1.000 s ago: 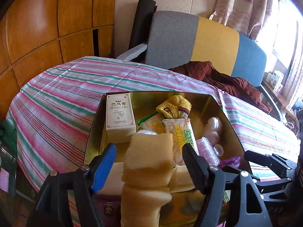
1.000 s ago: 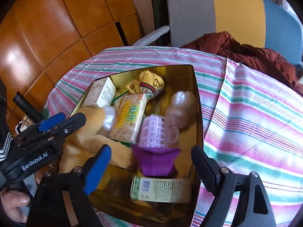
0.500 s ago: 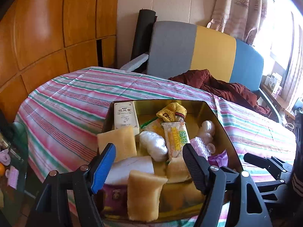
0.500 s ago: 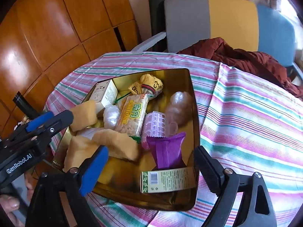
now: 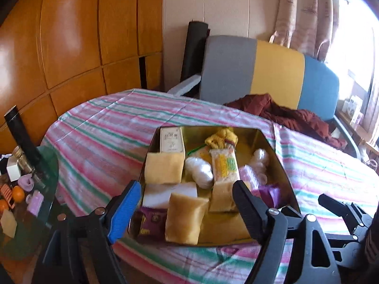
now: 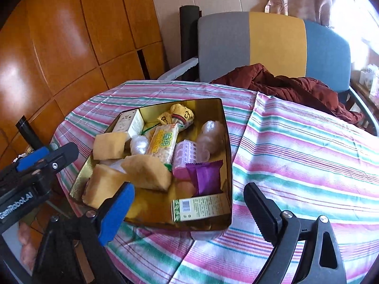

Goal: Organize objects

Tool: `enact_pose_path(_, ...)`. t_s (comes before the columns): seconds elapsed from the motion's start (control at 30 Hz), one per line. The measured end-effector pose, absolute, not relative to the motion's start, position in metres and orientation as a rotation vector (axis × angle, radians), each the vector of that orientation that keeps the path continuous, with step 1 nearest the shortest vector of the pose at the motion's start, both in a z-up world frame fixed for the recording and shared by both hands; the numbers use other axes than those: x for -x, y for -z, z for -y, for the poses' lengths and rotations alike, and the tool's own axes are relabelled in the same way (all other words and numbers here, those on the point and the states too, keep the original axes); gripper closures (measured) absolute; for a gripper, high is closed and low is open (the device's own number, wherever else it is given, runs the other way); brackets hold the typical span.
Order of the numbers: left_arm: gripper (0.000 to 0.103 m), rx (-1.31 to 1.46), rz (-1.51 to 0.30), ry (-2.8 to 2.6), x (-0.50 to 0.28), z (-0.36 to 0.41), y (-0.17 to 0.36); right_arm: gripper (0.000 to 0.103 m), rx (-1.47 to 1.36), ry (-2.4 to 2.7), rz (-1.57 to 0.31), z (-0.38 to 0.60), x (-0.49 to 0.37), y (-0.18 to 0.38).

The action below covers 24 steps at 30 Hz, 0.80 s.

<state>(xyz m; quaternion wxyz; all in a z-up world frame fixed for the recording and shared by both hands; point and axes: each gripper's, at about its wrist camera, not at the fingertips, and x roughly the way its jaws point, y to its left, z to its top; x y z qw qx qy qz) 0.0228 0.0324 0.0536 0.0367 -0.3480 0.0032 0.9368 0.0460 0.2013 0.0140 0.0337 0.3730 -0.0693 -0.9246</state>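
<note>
Striped cloth is covering the worktop [image 6: 296, 146]; both tools are hanging empty before the packed gold tin [image 6: 226, 142], left tool [image 5: 186, 203] widening, right tool [image 6: 189, 203] wide. Filling seems finished; next likely needs a lid, none visible.

A maroon jacket [image 6: 291, 87] lies on the tricolour sofa [image 6: 274, 45] behind the striped tablecloth [image 6: 296, 146].

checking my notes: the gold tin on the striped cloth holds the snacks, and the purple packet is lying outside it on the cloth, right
Not quite. The purple packet lies inside the gold tin, beside the pink hair roller, not out on the striped cloth. The right wrist view shows it. The rest stands.
</note>
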Motion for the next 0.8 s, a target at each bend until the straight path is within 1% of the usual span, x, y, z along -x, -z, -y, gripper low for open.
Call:
enact_pose_path(0.17,0.023,1.071,-0.076,-2.891,-0.032,-0.037,-0.050,0.009,-1.145,2.844,0.218,-0.201,-0.056,-0.011)
enact_pose_path(0.43,0.023,1.100,-0.032,-2.850,-0.035,-0.036,-0.044,0.007,-1.141,2.862,0.234,-0.205,-0.066,-0.009)
enact_pose_path(0.63,0.023,1.055,-0.055,-2.857,-0.038,-0.039,-0.044,0.006,-1.155,2.864,0.229,-0.206,-0.065,-0.006)
enact_pose_path(0.77,0.029,1.017,-0.068,-2.876,-0.040,-0.039,-0.045,0.006,-1.164,2.858,0.215,-0.204,-0.063,-0.005)
enact_pose_path(0.8,0.033,1.008,-0.066,-2.881,-0.040,-0.038,-0.046,0.006,-1.166,2.857,0.212,-0.203,-0.063,-0.005)
